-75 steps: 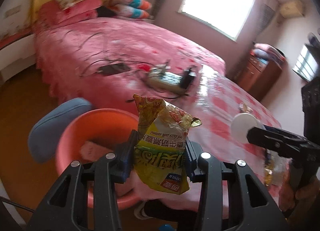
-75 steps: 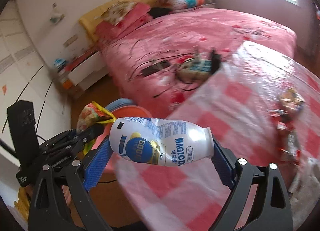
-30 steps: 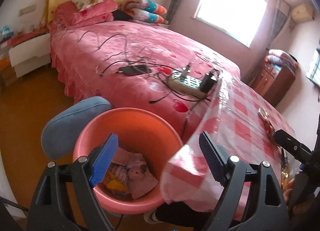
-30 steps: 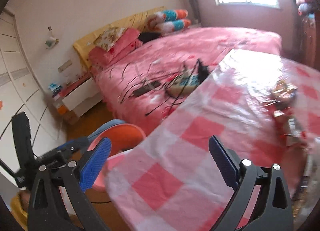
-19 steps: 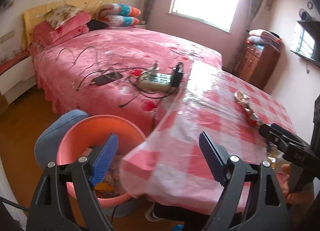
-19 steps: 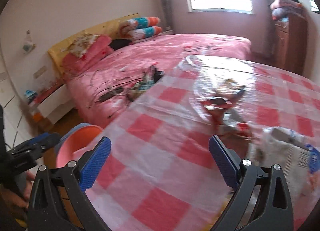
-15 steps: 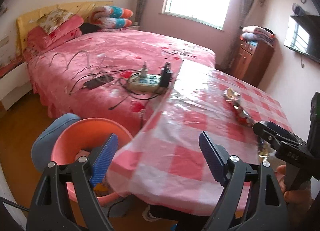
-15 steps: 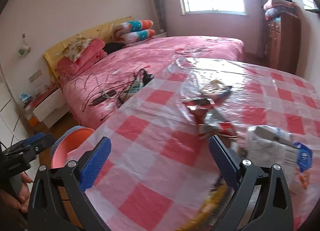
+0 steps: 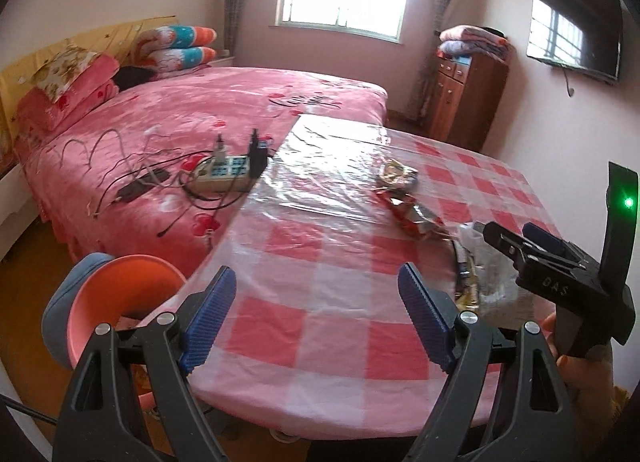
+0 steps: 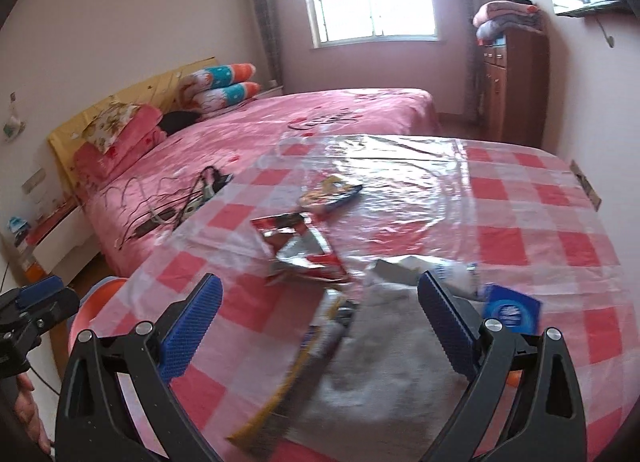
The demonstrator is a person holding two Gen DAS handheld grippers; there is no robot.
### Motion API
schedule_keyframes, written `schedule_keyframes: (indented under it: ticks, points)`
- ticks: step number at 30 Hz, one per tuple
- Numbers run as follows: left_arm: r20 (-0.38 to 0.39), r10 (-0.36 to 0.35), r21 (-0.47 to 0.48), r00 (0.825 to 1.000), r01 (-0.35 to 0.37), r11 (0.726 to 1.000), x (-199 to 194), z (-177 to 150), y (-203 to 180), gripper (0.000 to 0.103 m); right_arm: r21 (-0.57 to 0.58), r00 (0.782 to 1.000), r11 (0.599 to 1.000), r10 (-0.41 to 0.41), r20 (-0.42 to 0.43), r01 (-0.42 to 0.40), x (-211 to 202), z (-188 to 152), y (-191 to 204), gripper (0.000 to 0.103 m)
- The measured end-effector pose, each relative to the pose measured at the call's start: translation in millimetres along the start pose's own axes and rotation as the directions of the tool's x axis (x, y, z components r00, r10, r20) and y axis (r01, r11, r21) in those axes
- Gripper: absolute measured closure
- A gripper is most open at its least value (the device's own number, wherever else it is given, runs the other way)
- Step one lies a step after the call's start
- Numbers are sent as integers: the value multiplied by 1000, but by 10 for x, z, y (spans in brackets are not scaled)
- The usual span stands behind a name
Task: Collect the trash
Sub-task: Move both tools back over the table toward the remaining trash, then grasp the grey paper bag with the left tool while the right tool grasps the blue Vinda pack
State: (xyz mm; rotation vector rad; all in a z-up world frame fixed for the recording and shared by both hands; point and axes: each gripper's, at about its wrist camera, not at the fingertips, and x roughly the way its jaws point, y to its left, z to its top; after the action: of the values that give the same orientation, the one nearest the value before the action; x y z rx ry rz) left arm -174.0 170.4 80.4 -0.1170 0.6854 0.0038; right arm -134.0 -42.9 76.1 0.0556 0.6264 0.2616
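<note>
At the far left the orange bin [image 9: 120, 294] stands beside the surface [image 9: 320, 262]. The left tool [image 9: 316, 318] is open and empty. Further right, wrappers [image 10: 304, 250] lie near the open, empty right tool [image 10: 320, 318], which should probably descend and grasp one.

Left hand-held gripper [image 9: 316, 314]: black frame, blue ribbed pads [image 9: 208, 312], silver screws; right hand-held gripper [image 10: 318, 326] alike.
</note>
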Motion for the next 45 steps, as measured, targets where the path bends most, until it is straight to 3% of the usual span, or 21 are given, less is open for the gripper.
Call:
schedule_keyframes:
  ticks: [25, 37, 45]
  points:
    - [-110, -60, 169, 992, 78, 983, 378, -78, -1035, 19, 66, 988, 986, -156, 18, 154, -121, -38, -735, 6]
    - [-191, -140, 233, 971, 184, 955, 578, -190, -1593, 19, 104, 973, 967, -233, 2, 231, -77, -27, -1073, 6]
    - [-232, -172, 258, 958, 231, 938, 694, -262, -1870, 19, 130, 972, 963, -233, -26, 234, -38, -23, -1202, 6]
